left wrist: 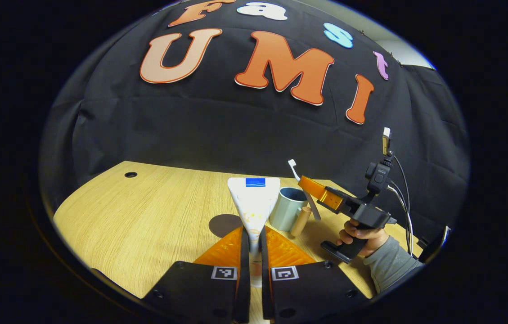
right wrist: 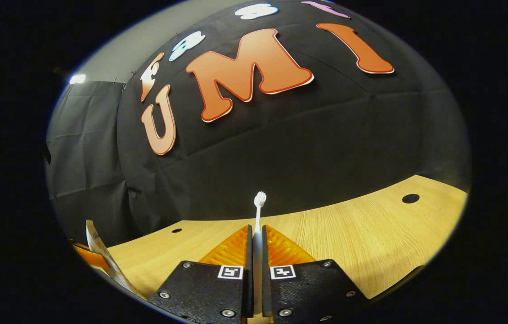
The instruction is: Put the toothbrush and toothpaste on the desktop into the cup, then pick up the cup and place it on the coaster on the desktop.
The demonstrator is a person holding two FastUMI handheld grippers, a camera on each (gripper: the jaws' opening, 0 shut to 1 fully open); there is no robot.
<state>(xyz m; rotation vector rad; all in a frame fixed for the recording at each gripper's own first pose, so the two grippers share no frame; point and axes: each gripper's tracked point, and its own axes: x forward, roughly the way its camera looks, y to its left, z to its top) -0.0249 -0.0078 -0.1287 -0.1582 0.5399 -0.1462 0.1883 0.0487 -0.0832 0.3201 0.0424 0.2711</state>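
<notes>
In the left gripper view my left gripper (left wrist: 254, 230) is shut on a white toothpaste tube (left wrist: 254, 198), which stands upright with its wide crimped end on top. Just right of the tube a pale blue-grey cup (left wrist: 287, 208) stands on the wooden desktop (left wrist: 146, 211). A dark round coaster (left wrist: 224, 224) lies left of the cup, partly hidden by the tube. Beyond the cup my right gripper (left wrist: 310, 183) holds a white toothbrush (left wrist: 293, 166) tilted above the rim. In the right gripper view my right gripper (right wrist: 258, 228) is shut on the toothbrush (right wrist: 259, 211), bristles up.
A small tan cylinder (left wrist: 301, 220) stands against the cup's right side. A hand (left wrist: 364, 236) in a grey sleeve holds the right gripper's handle. The desktop (right wrist: 348, 234) has small round holes (right wrist: 410, 198) near its far edge. The toothpaste tube's edge (right wrist: 98, 252) shows at lower left.
</notes>
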